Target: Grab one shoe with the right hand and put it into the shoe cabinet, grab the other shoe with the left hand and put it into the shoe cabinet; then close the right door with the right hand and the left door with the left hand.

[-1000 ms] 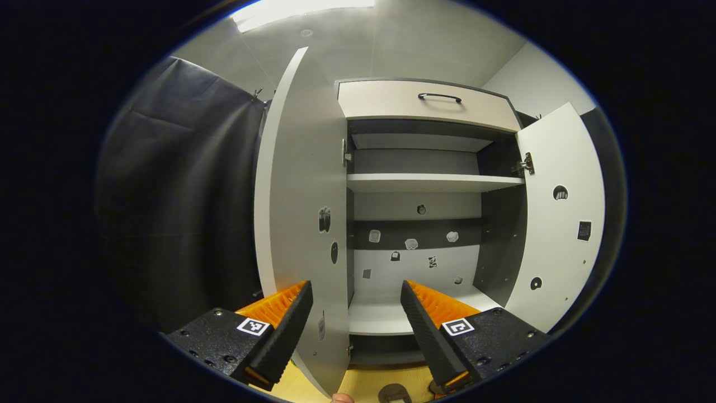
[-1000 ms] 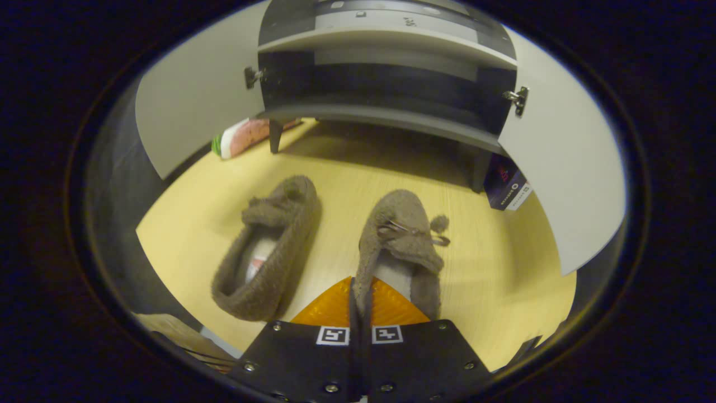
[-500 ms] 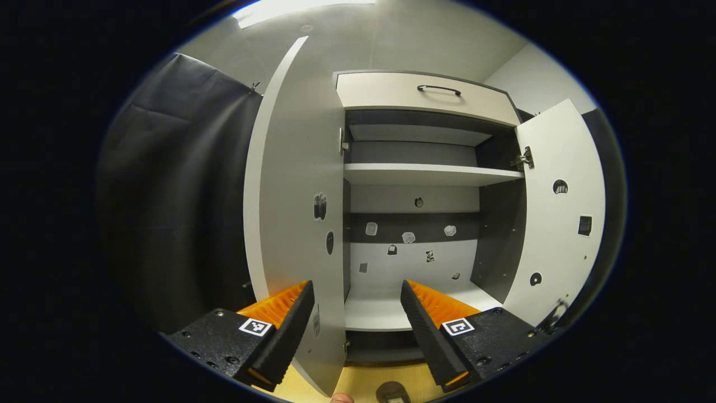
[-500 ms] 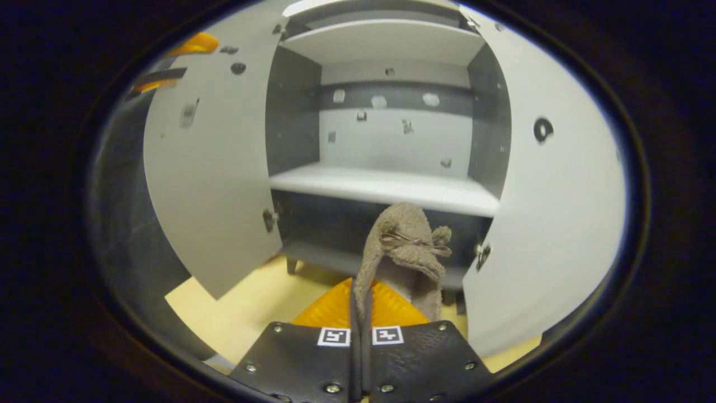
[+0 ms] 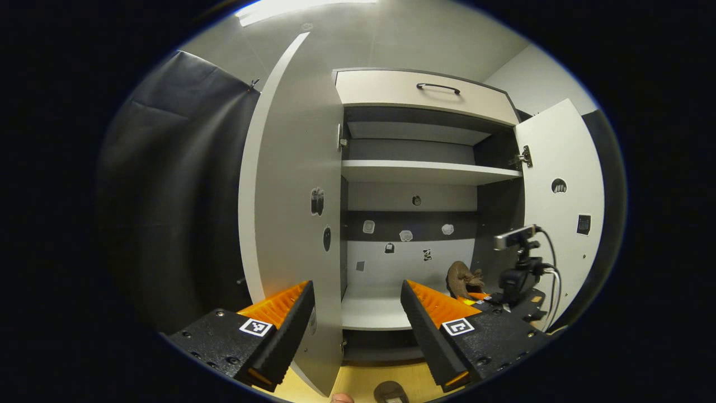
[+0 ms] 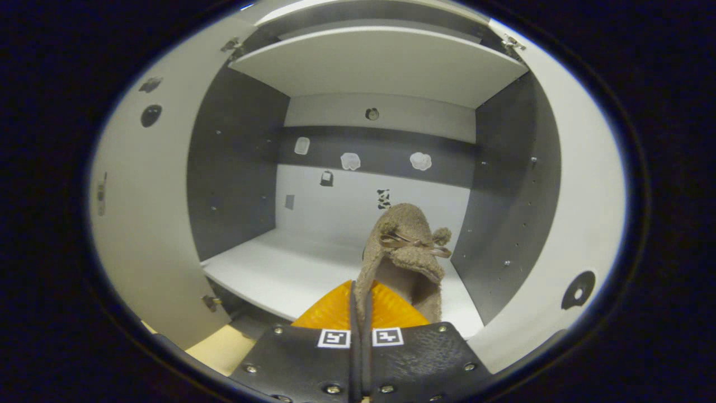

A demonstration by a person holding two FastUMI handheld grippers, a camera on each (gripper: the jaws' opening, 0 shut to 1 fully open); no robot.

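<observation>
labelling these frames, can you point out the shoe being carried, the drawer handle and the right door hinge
shoe (image 6: 404,246): right gripper view, on its fuzzy toe beside the bow
drawer handle (image 5: 438,87): left gripper view, middle of the dark bar
right door hinge (image 5: 522,158): left gripper view, on the metal plate at the door's top edge

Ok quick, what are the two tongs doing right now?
Left tongs: open, holding nothing.
Right tongs: closed on the brown fuzzy slipper, at the cabinet's lower shelf.

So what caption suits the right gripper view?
Right gripper carries a fuzzy brown slipper toward the open cabinet's white shelf.
</observation>
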